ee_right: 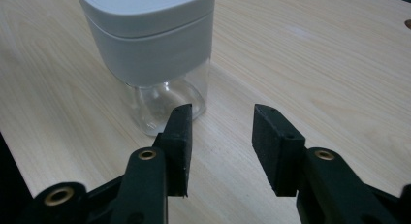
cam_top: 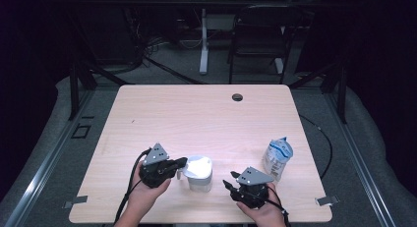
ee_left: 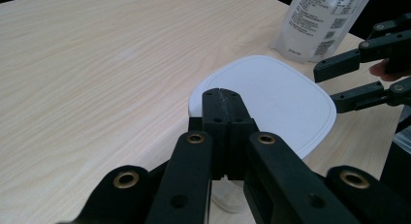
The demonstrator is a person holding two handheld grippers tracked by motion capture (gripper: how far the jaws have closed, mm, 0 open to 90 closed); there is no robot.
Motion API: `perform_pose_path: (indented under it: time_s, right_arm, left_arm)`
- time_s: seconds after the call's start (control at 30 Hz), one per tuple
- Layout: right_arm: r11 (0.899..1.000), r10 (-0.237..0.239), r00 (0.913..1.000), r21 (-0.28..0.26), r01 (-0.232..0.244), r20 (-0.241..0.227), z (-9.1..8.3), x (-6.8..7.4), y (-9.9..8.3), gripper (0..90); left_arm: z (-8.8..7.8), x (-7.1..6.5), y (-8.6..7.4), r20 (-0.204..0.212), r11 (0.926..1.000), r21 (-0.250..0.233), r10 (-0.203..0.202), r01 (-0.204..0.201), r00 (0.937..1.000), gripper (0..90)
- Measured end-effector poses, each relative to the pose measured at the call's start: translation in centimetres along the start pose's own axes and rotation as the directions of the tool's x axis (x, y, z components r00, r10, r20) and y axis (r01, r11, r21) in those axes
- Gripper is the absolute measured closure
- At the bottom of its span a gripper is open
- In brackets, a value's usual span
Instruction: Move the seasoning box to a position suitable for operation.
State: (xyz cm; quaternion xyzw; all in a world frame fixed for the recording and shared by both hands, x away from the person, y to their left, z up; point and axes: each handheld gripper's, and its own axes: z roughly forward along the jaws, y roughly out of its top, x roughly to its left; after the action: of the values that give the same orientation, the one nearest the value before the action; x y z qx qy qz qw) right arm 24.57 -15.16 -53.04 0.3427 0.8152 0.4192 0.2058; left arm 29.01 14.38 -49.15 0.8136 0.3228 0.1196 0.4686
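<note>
Two black two-jaw grippers sit in our hands at the near edge of the pale wooden table (cam_top: 196,109). Our left gripper (cam_top: 183,162) has its jaws pressed fully together with nothing between them; in the left gripper view the joined tips hang over the near rim of the white rounded-square lid (ee_left: 276,98). That lid caps a clear plastic jar (cam_top: 199,174), which stands upright on the table between our two hands, just beside the left gripper's tips. Our right gripper (cam_top: 228,184) is a little to the right of the jar and apart from it, its jaws partly spread with only bare table between them; in the right gripper view the jar's clear base (ee_right: 165,107) stands just past the left jaw. Farther right, a white and blue soft pouch (cam_top: 277,158) stands upright, near the right edge. At the far edge we see a small dark round hole (cam_top: 237,97) in the tabletop.
</note>
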Motion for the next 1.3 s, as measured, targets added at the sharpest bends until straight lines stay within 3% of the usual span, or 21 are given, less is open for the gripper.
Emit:
perform_pose_path:
  time_s: [0.3, 0.47, 0.53, 0.7, 1.3]
  right_arm:
    - [1.0, -0.009, 0.9999, 0.002, 0.009, -0.009, 0.3, -0.1, 0.9, 69.4]
    - [1.0, -0.021, 0.9997, -0.002, 0.021, 0.01, 0.1, -0.2, 1.4, 84.2]
    - [1.0, -0.021, 0.9998, 0.004, 0.021, -0.003, 0.1, -0.3, 1.6, 89.8]
    - [0.999, -0.034, 0.9987, 0.007, 0.034, -0.039, 0.2, -0.2, 2.0, 90.0]
    - [0.998, -0.065, 0.9951, -0.006, 0.064, -0.074, 0.8, 0.5, 3.2, 90.0]
  left_arm:
    - [0.0, 0.0, 0.0, -0.002, 1.0, -0.001, 0.007, -0.007, 1.0, 90.0]
    - [0.0, 0.0, 0.0, -0.002, 1.0, 0.0, 0.009, -0.009, 1.0, 90.0]
    - [0.0, 0.0, 0.0, -0.003, 0.9999, 0.001, 0.011, -0.011, 0.9999, 90.0]
    - [-0.1, 0.0, 0.0, -0.001, 0.9999, 0.001, 0.012, -0.012, 0.9999, 90.0]
    - [-0.2, 0.2, -0.2, -0.001, 1.0, -0.007, -0.001, 0.001, 1.0, 90.0]
